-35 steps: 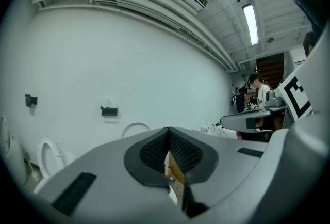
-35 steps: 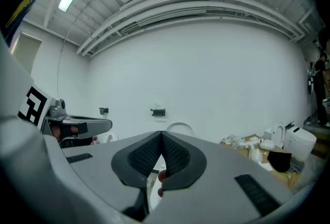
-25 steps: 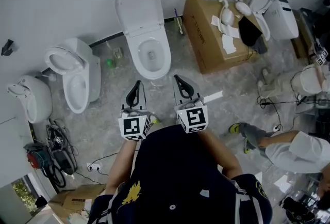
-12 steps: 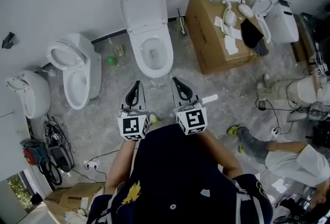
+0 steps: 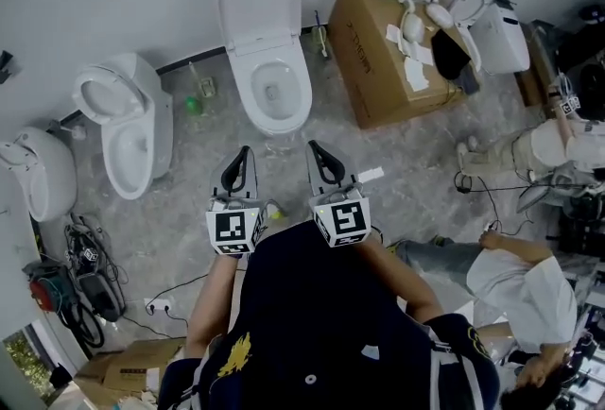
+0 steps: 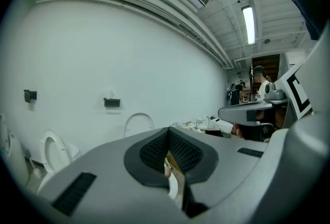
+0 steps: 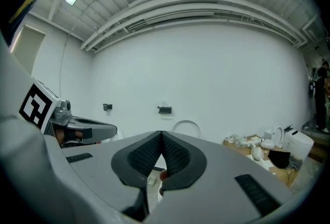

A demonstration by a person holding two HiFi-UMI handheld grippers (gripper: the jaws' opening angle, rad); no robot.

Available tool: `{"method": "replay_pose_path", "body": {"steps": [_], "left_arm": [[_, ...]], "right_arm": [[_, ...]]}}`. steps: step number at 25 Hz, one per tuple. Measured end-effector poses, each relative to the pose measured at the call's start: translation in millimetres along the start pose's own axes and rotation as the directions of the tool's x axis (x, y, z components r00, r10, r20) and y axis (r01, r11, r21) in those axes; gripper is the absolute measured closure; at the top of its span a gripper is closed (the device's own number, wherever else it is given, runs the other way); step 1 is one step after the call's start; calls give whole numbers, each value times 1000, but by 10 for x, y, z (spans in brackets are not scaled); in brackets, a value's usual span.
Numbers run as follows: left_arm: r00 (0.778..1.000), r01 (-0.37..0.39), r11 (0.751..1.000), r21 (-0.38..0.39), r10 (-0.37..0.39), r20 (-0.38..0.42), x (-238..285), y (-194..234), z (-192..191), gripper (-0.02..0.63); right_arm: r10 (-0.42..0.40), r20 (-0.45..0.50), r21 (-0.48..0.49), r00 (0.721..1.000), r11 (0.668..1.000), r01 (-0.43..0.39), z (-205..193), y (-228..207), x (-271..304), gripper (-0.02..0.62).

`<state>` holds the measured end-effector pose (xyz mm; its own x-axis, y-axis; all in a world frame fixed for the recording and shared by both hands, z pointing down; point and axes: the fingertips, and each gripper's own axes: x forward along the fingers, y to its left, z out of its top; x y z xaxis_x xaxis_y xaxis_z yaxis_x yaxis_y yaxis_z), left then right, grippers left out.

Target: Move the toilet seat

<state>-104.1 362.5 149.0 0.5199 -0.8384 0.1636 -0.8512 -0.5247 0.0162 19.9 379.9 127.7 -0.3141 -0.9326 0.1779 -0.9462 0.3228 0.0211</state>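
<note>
A white toilet stands against the far wall with its lid [image 5: 257, 0] raised and its seat ring [image 5: 274, 89] down on the bowl. The lid also shows as a white arc in the left gripper view [image 6: 138, 122] and the right gripper view [image 7: 185, 127]. My left gripper [image 5: 240, 159] and right gripper [image 5: 319, 154] are side by side just in front of the bowl, pointing at it without touching. Both are shut with nothing between the jaws, as their own views show for the left gripper [image 6: 167, 134] and right gripper [image 7: 161, 137].
Two more white toilets [image 5: 128, 120] [image 5: 43, 174] stand at the left. A cardboard box [image 5: 373, 59] with white parts on top is right of the toilet. A person [image 5: 525, 281] sits on the floor at the right. Cables and tools [image 5: 76, 281] lie at lower left.
Both grippers have drifted a little left in the head view, still shut and side by side. The person at the right has shifted and drawn in a leg.
</note>
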Motion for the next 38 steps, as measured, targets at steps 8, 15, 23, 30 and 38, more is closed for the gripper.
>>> {"method": "replay_pose_path", "body": {"steps": [8, 15, 23, 30, 38], "left_arm": [[997, 30, 999, -44, -32, -67, 52, 199, -193, 588], [989, 89, 996, 5, -88, -118, 596, 236, -175, 588], [984, 63, 998, -20, -66, -164, 1684, 400, -158, 588], [981, -55, 998, -28, 49, -190, 2551, 735, -62, 588], [960, -139, 990, -15, 131, -250, 3025, 1189, -384, 588]], "right_arm": [[-136, -5, -5, 991, 991, 136, 18, -205, 86, 571], [-116, -50, 24, 992, 993, 118, -157, -401, 546, 569], [-26, -58, 64, 998, 998, 29, -203, -1045, 1506, 569], [202, -107, 74, 974, 978, -195, -251, -1494, 2408, 569], [185, -251, 103, 950, 981, -163, -710, -1945, 3070, 569]]}}
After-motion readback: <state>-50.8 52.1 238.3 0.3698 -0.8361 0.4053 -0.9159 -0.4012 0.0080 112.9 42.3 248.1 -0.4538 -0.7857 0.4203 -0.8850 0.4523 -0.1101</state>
